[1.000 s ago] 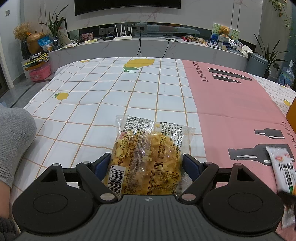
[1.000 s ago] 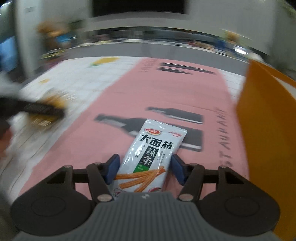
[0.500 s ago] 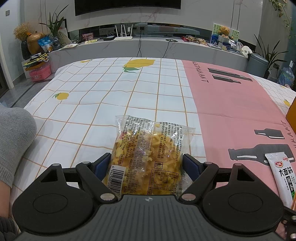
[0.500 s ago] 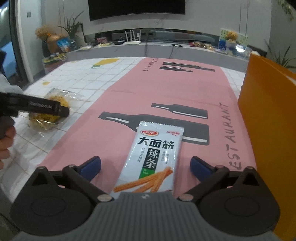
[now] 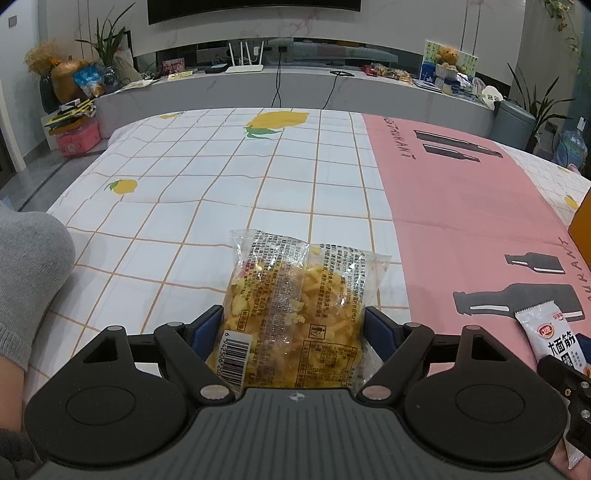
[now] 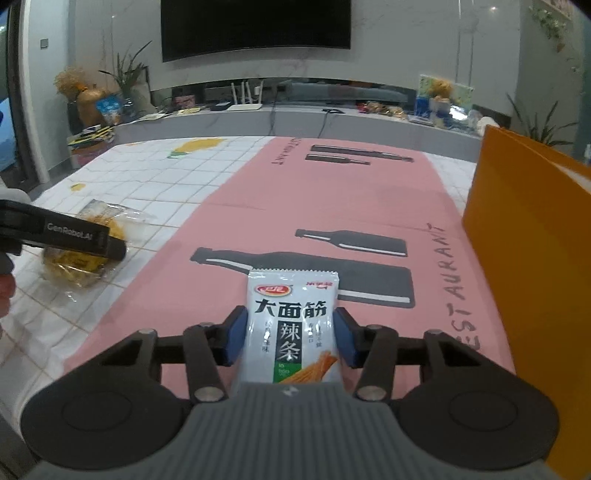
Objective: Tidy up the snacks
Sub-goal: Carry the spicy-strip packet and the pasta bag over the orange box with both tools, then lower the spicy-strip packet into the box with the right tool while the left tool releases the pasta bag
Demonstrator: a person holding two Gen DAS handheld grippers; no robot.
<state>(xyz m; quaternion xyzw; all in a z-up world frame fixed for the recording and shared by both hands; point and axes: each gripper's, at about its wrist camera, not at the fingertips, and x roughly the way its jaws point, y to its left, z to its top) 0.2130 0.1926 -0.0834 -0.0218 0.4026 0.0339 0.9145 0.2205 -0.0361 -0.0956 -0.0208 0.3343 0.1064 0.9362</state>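
Left wrist view: a grey sleeve rests at the far left edge of the tablecloth, a white grid with lemons that turns pink with black bottle prints toward the right. The left gripper points down at the cloth, its jaws closing, blue pads just beside the two sides of a clear bag of yellow snack pieces; whether they press it I cannot tell. Further right, the white spicy-strip packet lies on the pink part, its lower end cut off by the right gripper's dark finger.

Right wrist view, the left gripper's black finger crosses over the yellow bag at the left. At centre the right gripper angles down, jaws closed on the white packet, pads pressed to both edges. An orange box stands at the right, cut off by the frame. Behind, a long grey counter and a dark television are blurred.
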